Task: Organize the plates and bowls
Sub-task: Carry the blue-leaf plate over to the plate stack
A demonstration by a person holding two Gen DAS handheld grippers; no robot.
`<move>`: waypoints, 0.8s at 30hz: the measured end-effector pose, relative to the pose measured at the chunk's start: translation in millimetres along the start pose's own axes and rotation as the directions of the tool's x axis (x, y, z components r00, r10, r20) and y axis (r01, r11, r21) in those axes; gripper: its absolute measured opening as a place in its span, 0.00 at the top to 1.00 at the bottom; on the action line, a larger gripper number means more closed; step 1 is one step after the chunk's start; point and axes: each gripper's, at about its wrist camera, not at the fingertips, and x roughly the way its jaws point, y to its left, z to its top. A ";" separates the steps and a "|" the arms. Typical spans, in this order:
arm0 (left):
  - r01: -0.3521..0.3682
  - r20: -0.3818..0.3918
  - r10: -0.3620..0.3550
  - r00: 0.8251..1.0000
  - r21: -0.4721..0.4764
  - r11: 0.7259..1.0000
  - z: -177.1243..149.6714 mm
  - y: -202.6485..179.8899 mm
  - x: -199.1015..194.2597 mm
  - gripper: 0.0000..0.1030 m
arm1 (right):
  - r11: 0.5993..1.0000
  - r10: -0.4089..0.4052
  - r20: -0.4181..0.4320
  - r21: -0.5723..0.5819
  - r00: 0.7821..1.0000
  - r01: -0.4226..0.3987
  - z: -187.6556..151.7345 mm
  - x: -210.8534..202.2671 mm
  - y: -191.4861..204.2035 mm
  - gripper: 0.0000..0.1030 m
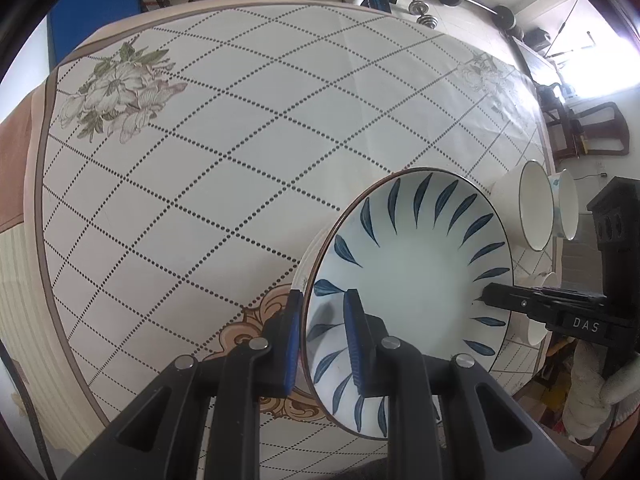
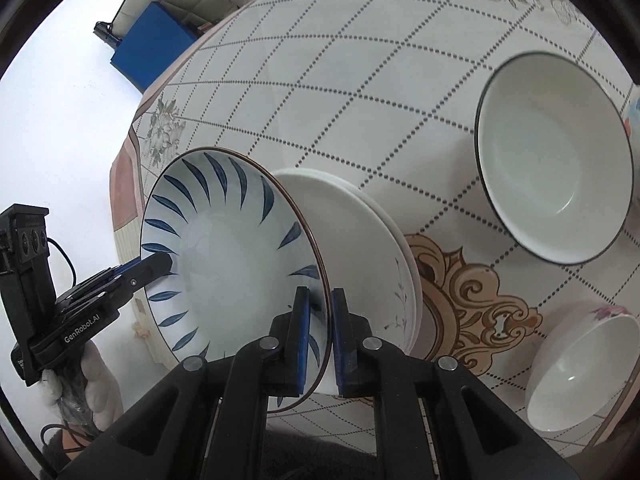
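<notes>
I hold the leaf plate (image 2: 224, 264) by its rim from both sides, my left gripper (image 1: 324, 344) and right gripper (image 2: 320, 336) each with jaws closed on it, tilted above the white plates (image 2: 360, 232) already stacked on the surface (image 1: 224, 128); I judge the plate stack nearly finished, with the leaf plate yet to be set down and the bowls not yet gathered. My right view shows the white stack, the rimmed bowl (image 2: 552, 160) and the small bowl (image 2: 580, 368) well apart, while my left view hides most of the stack behind the leaf plate and shows bowls only edge-on.
</notes>
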 end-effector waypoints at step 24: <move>-0.136 -0.043 0.138 0.990 0.050 0.989 -24.9 -28.3 49.5 0.83 | 0.996 -0.094 -0.030 -0.008 0.995 0.094 -6.6 45.4 -11.0 0.88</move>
